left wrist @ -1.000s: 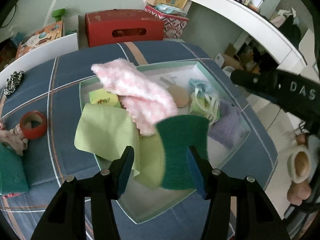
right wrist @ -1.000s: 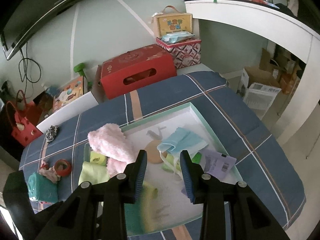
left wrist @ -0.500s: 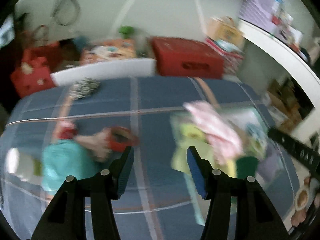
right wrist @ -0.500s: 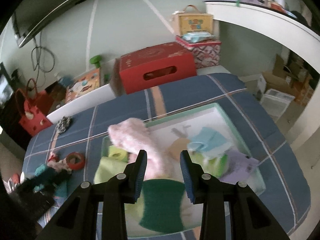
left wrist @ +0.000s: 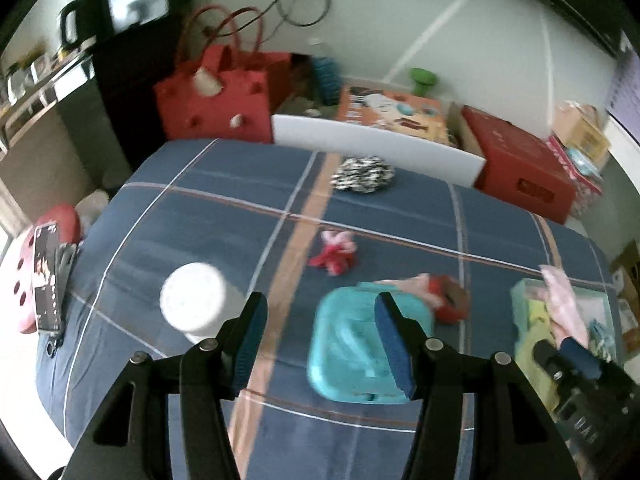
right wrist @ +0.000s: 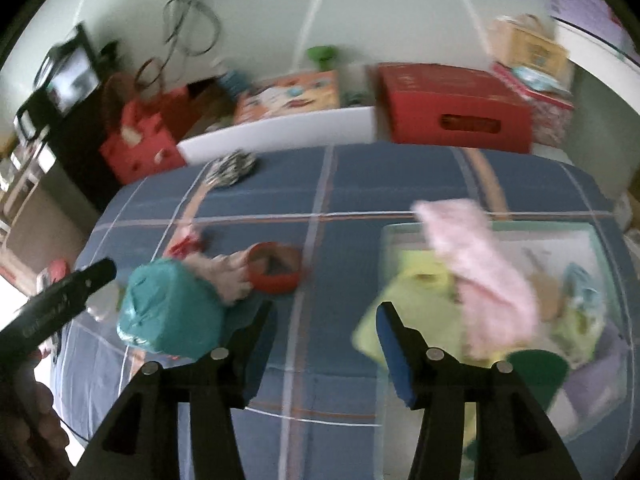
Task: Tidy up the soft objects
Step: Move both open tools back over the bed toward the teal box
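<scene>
Left tool [left wrist: 320,340], lower centre of the left wrist view: jaws spread wide, holding nothing, poised above the teal soft bundle [left wrist: 360,344], which lies on the plaid-covered bench [left wrist: 224,208] partly behind the right-hand finger. Right tool [right wrist: 324,344], lower centre of the right wrist view: likewise wide open and empty. The bundle [right wrist: 168,312], at lower left there, looks light, limp and compressible; a pinch across its bulging middle, taken deep, should hold better than a hold on a loose edge. Just beyond it, a pale rag [left wrist: 412,284] touches a red ring [left wrist: 448,300]. At right, the tray [right wrist: 600,240] carries a pink fluffy cloth [right wrist: 480,264]. Farther off lie a red-pink scrap [left wrist: 334,254] and a black-and-white bundle [left wrist: 362,174].
</scene>
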Demonstrator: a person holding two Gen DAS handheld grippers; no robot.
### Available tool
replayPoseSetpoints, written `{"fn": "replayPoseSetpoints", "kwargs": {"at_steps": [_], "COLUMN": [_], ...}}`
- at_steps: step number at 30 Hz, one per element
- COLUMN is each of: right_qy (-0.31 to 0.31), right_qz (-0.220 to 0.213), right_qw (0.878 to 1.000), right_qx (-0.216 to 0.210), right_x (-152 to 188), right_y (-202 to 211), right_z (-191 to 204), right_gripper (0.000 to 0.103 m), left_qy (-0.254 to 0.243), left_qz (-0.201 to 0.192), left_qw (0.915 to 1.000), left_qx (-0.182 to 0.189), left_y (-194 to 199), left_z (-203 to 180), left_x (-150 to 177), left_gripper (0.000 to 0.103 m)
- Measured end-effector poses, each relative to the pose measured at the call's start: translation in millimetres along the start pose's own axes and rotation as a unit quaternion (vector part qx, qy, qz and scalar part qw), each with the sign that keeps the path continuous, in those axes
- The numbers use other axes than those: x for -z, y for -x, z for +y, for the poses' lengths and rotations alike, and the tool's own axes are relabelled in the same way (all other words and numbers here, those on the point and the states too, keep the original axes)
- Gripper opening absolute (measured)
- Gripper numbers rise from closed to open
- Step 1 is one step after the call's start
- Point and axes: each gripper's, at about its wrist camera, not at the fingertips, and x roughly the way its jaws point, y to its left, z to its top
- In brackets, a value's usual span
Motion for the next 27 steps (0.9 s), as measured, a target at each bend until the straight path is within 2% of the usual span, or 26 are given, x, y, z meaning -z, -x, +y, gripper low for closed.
{"fn": "replayPoseSetpoints", "kwargs": {"at_steps": [3,4,6,9,11,12,15,22,27], "right_qy": [0.010,0.010,0.011,0.014,0.015,0.014,0.008,-0.003,-0.006], "right_qz": [0.012,0.016,0.018,0.010,0.000,-0.006,-0.016,-0.017,-0.034], "right_qw": [1.000,1.000,1.000,1.000,1.000,1.000,1.000,1.000,0.999], "right_qx": [-0.009,-0.011,-0.010,0.002,0.012,0.016,0.019,0.008,0.006], "right_x": [1,1,2,2,2,0,-3,-4,-5], "right_y": [-12,-15,-19,-19,-18,-17,-15,-18,-17], "right_z": [21,25,32,38,40,38,35,32,29], "right_gripper": [0.060,0.064,0.070,0.080,0.098,0.103,0.103,0.103,0.103], "left_qy": [0.012,0.015,0.018,0.028,0.036,0.038,0.041,0.036,0.037], "left_qz": [0.003,0.003,-0.001,-0.005,-0.008,-0.009,-0.015,-0.010,-0.011], "left_qw": [0.9999,0.9999,0.9998,0.9996,0.9993,0.9992,0.9989,0.9992,0.9992], "left_qx": [-0.002,-0.004,-0.006,-0.007,-0.010,-0.012,-0.018,-0.016,-0.002], "left_y": [-2,0,1,4,4,4,3,-6,-8], "left_z": [13,18,25,36,44,47,52,53,53], "left_x": [0,1,1,0,-1,-1,-2,-3,-5], "left_gripper": [0.060,0.071,0.080,0.080,0.083,0.086,0.091,0.091,0.091]}}
